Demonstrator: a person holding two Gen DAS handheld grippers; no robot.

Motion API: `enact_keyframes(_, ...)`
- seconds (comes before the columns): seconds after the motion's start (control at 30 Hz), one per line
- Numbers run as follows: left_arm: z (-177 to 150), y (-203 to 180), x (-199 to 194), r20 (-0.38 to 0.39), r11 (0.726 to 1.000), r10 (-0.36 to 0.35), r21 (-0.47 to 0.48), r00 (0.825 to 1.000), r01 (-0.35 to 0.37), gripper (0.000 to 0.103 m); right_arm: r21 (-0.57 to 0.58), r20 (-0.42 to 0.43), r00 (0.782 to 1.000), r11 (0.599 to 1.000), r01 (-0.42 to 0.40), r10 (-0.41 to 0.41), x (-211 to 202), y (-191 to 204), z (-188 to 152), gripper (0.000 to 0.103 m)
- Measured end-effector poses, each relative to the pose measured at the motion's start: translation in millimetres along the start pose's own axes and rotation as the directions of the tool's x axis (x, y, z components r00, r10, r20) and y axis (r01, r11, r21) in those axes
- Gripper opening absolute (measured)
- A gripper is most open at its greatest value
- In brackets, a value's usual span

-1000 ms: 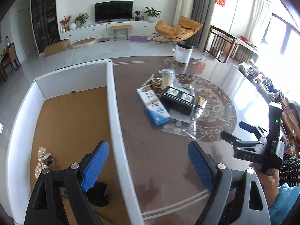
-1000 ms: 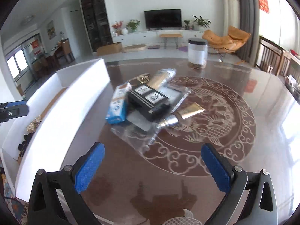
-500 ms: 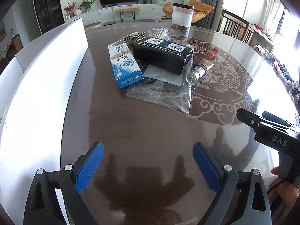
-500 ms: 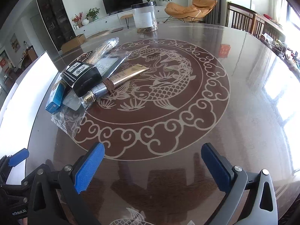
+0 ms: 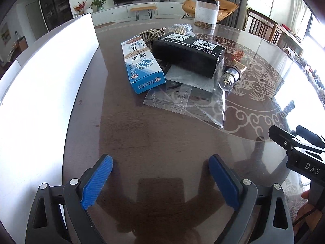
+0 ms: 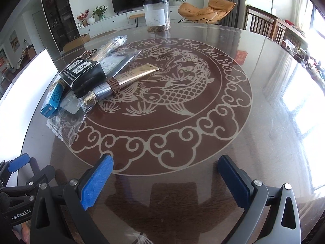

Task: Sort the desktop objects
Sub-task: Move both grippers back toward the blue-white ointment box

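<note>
Blue ribbed fingers [image 5: 97,181] of our left gripper [image 5: 160,181] stand wide apart over bare tabletop, nothing between them; the blue pads [image 6: 96,183] of our right gripper [image 6: 165,183] are spread just as wide, also with nothing between them. Both tools hover low above the near edge of the round dark-brown glass-topped table [image 6: 264,105], whose centre carries a pale fish-and-cloud pattern.

The things to be sorted lie in a loose heap on the far left part of the table, well apart from both grippers. A blue-and-white cardboard box with printed characters [image 5: 142,65] sits at the heap's left, a band around its far half. Just to its right lies a black rectangular box with white lettering [image 5: 187,53], resting on a grey card inside a clear crinkled plastic bag [image 5: 182,101]. Beside the black box, on its right, a gold-and-silver squeeze tube [image 6: 124,79] lies on its side, cap toward us, a coil of brown cord around its middle.

Farther off stands a clear cylindrical jar with a dark lid [image 6: 156,14]. A tall white panel [image 5: 46,81] runs along the table's left edge.
</note>
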State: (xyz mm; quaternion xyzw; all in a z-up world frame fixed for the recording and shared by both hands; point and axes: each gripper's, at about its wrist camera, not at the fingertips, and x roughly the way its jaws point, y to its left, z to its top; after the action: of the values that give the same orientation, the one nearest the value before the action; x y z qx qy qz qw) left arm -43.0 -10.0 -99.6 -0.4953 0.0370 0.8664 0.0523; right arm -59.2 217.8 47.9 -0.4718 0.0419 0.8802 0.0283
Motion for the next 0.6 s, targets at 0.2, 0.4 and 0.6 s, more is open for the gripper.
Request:
enact_keyframes(0.2, 4, -1, 4, 0.001, 1.0, 0.005, -0.003, 1.0, -0.005, 0.103, -0.019, -0.005, 1.0, 0.999, 0.029, -0.029, 3, 4, 1, 0.103)
enact_keyframes(0.4, 12, 0, 9, -0.019, 1.0, 0.005, -0.009, 1.0, -0.005, 0.103, -0.032, -0.009, 0.999, 0.998, 0.048, -0.049, 5, 7, 1, 0.103)
enact_keyframes(0.6, 54, 15, -1, 0.049, 0.996, 0.016, -0.084, 0.999, -0.011, 0.103, -0.028, -0.007, 0.999, 0.998, 0.049, -0.049, 6, 7, 1, 0.103)
